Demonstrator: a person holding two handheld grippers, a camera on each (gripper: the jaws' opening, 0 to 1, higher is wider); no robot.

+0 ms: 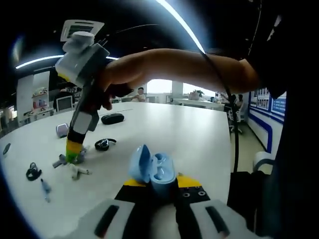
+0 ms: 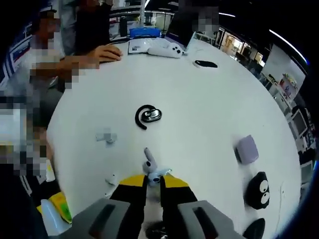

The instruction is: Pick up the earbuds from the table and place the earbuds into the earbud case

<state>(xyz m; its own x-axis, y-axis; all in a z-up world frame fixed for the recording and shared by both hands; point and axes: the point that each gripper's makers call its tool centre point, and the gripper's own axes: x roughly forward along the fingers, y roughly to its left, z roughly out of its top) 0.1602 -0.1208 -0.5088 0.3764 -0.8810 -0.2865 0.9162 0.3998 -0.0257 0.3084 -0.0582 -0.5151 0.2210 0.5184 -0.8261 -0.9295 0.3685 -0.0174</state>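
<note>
The right gripper (image 2: 153,180) has its jaws nearly closed around a light-blue earbud (image 2: 151,168) at 6 o'clock. The left gripper (image 1: 156,188) clamps the open blue earbud case (image 1: 152,168) (lid up). Grip the earbud squarely before lifting.

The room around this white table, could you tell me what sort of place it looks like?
Probably an open office or lab: a large white table, ceiling strip lights, shelving at the side, and people seated at desks beyond.
</note>
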